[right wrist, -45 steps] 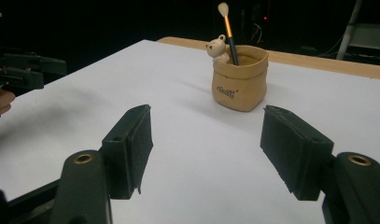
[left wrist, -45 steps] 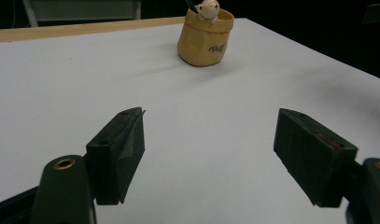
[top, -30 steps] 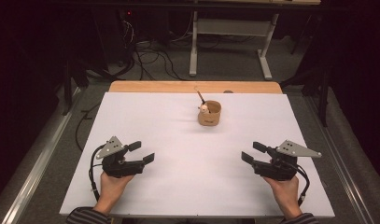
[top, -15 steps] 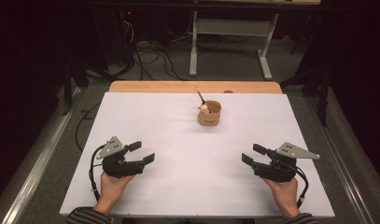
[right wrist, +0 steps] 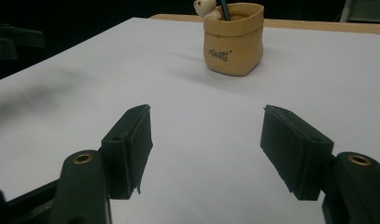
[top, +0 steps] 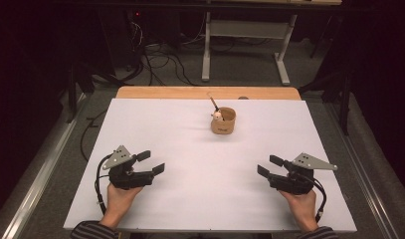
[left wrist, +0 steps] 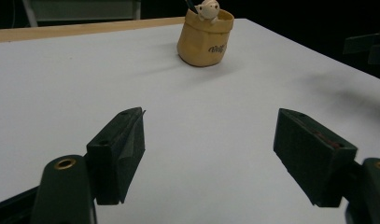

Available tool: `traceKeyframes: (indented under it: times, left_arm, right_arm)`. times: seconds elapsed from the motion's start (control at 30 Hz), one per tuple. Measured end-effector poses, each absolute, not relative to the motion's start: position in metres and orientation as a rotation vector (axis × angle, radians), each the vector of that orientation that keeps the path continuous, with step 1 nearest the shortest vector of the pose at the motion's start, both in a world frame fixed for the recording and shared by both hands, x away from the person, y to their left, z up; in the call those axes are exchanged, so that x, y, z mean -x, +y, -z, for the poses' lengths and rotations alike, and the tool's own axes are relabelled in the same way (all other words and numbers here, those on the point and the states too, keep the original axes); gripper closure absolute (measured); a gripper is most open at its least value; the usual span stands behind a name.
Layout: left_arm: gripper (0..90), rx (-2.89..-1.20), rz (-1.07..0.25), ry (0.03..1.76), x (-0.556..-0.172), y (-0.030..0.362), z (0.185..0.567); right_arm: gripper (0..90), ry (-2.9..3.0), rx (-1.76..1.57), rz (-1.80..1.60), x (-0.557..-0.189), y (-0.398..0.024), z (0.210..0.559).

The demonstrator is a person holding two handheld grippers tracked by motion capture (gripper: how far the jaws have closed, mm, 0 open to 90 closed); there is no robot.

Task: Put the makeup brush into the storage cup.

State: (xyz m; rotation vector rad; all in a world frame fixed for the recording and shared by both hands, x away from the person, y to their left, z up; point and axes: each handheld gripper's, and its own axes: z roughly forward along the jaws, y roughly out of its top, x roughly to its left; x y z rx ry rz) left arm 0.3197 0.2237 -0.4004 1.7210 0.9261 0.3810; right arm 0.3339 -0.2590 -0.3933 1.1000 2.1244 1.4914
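Observation:
A small tan holder shaped like a paper bag point(top: 223, 120) stands upright on the white table point(top: 180, 134), toward the back and just right of the middle. A little bear figure point(top: 218, 116) and a dark pen point(top: 213, 102) stick out of it. The holder point(left wrist: 205, 36) appears far ahead in the left gripper view, and the same holder point(right wrist: 233, 38) far ahead in the right gripper view. My left gripper point(top: 151, 162) rests near the front left, open and empty. Near the front right, my right gripper point(top: 269, 166) is open with nothing between its jaws.
A strip of wooden tabletop point(top: 205, 92) shows behind the white sheet. Beyond the table stand a metal desk frame point(top: 245, 45) and loose cables point(top: 160, 59) on a dark floor. A metal rail point(top: 36, 184) runs along the left side.

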Motion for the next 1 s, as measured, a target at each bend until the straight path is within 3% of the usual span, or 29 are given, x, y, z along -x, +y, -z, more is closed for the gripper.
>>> traceKeyframes:
  times: [1.0]
  left_arm:
    - [25.5,-1.727,-0.381,0.930,-0.320,0.223,0.401]
  right_arm:
    - [35.9,2.152,-1.110,-1.394,-0.340,-0.255,0.406]
